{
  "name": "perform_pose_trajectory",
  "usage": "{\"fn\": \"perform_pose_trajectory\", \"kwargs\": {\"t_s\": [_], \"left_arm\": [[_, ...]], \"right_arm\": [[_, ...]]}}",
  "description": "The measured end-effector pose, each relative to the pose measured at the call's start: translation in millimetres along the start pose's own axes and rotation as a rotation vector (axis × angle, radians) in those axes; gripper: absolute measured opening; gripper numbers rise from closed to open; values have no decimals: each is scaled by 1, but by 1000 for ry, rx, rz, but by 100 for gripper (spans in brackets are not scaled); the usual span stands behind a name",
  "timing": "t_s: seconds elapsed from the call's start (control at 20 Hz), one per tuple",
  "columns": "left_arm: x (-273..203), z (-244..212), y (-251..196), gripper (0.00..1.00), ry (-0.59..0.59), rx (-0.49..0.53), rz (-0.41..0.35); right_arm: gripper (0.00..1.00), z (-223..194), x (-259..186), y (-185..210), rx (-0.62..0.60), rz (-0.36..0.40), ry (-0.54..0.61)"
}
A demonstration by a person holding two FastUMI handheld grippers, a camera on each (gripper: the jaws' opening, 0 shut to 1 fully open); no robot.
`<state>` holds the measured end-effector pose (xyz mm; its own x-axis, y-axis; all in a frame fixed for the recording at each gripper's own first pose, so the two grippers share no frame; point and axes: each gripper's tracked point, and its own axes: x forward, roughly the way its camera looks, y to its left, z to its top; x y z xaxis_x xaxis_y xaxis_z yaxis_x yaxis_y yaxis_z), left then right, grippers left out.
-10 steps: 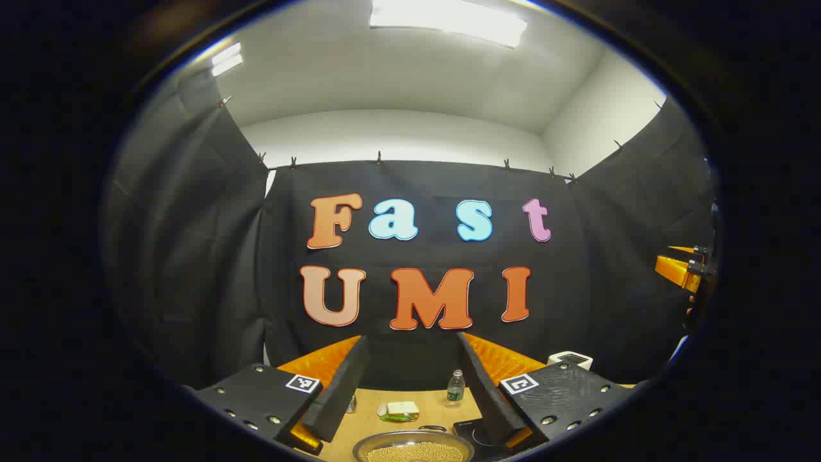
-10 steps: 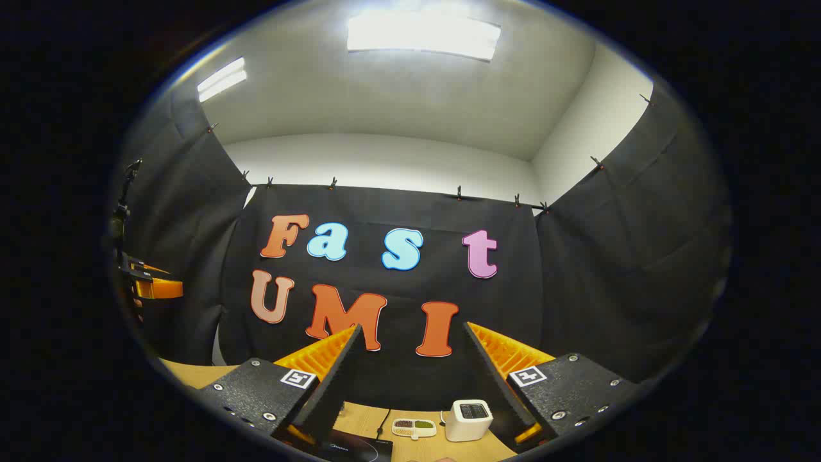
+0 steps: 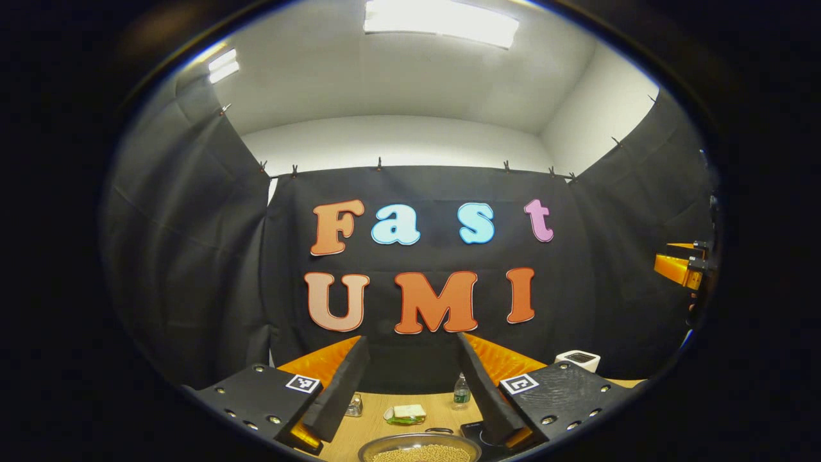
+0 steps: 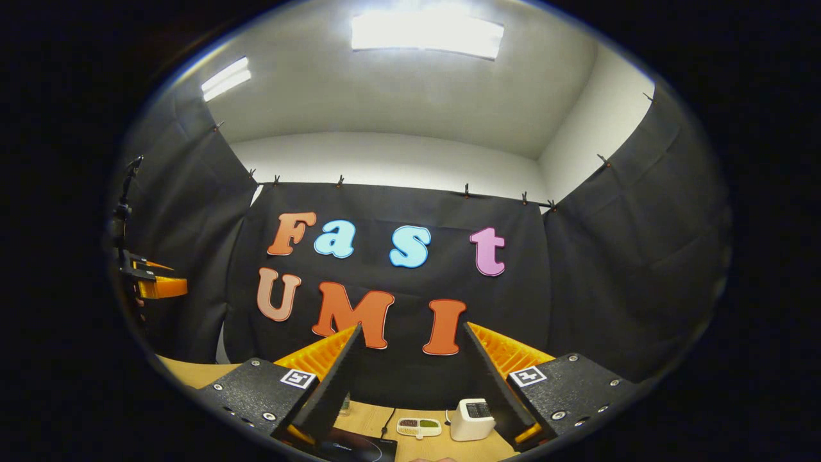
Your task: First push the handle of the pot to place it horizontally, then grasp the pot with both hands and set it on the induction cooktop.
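Both grippers raised, jaws apart, nothing held: left gripper (image 3: 410, 391) above pot (image 3: 420, 448), right gripper (image 4: 410, 385) above induction cooktop (image 4: 353, 446).

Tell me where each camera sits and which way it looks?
Left gripper view: rides on the left claw, facing the booth's back wall over a wooden table; its own open fingers frame a round metal pot of yellowish grains; the right claw shows far right.
Right gripper view: rides on the right claw, facing the same wall; its open fingers show, the left claw far left.
Shared: white box-shaped device, black flat induction cooktop.
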<state>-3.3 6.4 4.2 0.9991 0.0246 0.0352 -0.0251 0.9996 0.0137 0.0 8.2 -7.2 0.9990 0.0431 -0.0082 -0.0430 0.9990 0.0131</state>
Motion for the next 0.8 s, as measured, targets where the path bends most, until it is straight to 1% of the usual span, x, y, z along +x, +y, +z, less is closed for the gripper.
{"fn": "perform_pose_trajectory", "kwargs": {"t_s": [0.3, 0.55, 0.8], "left_arm": [[-3, 11, 15, 87, -54, -32, 30], [-9, 10, 15, 87, -67, -37, 16], [-9, -1, 9, 87, -42, -36, -12]], "right_arm": [[94, 0, 3, 9, -9, 22, -13], [94, -4, 3, 12, -5, 35, -13], [94, -11, 2, 11, -5, 40, -9]]}}
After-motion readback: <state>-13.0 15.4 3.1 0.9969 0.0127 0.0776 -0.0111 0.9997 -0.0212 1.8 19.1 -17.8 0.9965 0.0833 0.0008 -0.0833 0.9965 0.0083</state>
